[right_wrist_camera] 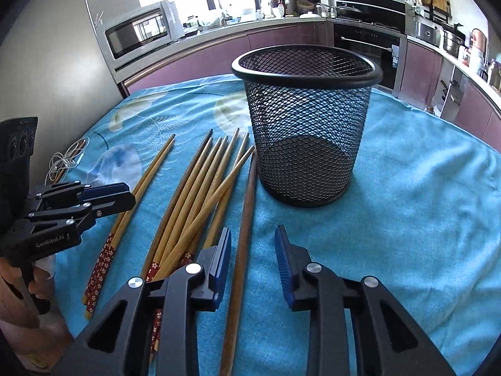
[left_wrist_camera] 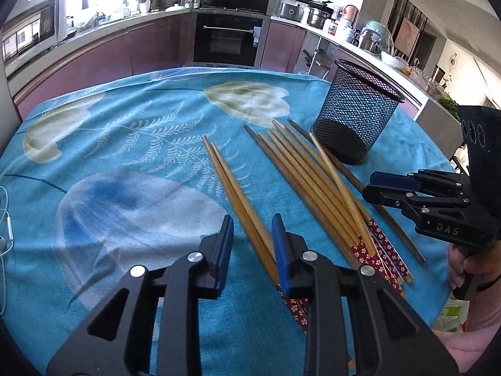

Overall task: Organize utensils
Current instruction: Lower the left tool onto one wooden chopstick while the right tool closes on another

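Observation:
Several wooden chopsticks with red flowered handles lie in a loose pile (left_wrist_camera: 313,185) (right_wrist_camera: 200,200) on the blue flowered cloth. A separate pair (left_wrist_camera: 238,200) (right_wrist_camera: 137,194) lies to their left. A darker single chopstick (right_wrist_camera: 242,244) (left_wrist_camera: 360,188) lies beside an empty black mesh cup (left_wrist_camera: 357,112) (right_wrist_camera: 305,125), which stands upright. My left gripper (left_wrist_camera: 252,235) is open, its jaws on either side of the pair and above its handle end; it also shows in the right wrist view (right_wrist_camera: 120,195). My right gripper (right_wrist_camera: 252,244) is open above the dark chopstick, empty; it also shows in the left wrist view (left_wrist_camera: 375,185).
White earphones (left_wrist_camera: 4,232) (right_wrist_camera: 64,159) lie at the table's left edge. The cloth-covered table (right_wrist_camera: 407,219) stands in a kitchen with an oven (left_wrist_camera: 228,40), a microwave (right_wrist_camera: 137,31) and crowded counters behind.

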A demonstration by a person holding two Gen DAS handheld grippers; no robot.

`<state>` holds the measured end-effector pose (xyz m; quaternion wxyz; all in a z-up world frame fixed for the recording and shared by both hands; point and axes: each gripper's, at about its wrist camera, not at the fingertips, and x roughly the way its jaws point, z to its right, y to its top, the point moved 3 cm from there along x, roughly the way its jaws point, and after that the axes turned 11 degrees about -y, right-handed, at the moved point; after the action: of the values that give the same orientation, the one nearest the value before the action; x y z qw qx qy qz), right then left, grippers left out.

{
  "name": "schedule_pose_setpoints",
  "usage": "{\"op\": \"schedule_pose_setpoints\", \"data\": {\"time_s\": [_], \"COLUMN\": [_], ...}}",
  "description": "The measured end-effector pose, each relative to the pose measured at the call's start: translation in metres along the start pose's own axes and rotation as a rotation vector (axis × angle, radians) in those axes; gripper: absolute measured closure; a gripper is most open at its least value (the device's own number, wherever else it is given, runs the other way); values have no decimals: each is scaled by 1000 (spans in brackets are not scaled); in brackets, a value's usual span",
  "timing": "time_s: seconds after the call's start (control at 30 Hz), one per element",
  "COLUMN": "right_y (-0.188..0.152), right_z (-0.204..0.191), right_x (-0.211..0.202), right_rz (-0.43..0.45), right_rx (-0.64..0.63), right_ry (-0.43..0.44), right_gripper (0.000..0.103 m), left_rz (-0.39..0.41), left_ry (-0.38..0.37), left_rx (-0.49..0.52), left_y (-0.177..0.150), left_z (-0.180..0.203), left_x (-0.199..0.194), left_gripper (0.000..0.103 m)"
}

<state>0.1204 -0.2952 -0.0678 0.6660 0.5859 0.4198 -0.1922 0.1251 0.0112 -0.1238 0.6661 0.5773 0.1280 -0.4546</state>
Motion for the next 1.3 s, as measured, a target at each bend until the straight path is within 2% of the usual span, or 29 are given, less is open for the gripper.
{"op": "schedule_pose_setpoints", "data": {"time_s": [0.13,0.23,0.43,0.47,0.53,0.7,1.0,1.3], "right_y": [1,2,6,5,2,1,0,-1], "right_z": [-13,-27,-29,-27,-25,-16,-4,-14], "right_x": [-7,-4,6,8,11,9,7,11], "right_rz": [-12,-33,-71,-82,-96,-91,-93,-104], "right_rx": [2,-19,20,32,48,92,102,21], "right_ry": [111,134,117,117,118,152,152,87], "right_gripper": [74,74,75,77,87,96,98,95], "left_rz": [-10,-10,-10,-9,-8,-10,-18,-28], "left_ry": [-20,-15,-23,-23,-26,-27,-45,-68], "left_rx": [0,7,3,3,0,2,-4,-29], "left_y": [-3,-2,-5,-5,-5,-5,-6,-8], "left_z": [3,4,2,1,0,0,-2,-11], "left_x": [1,2,0,1,1,1,-3,-9], "left_gripper": [78,78,78,78,78,78,78,82]}}
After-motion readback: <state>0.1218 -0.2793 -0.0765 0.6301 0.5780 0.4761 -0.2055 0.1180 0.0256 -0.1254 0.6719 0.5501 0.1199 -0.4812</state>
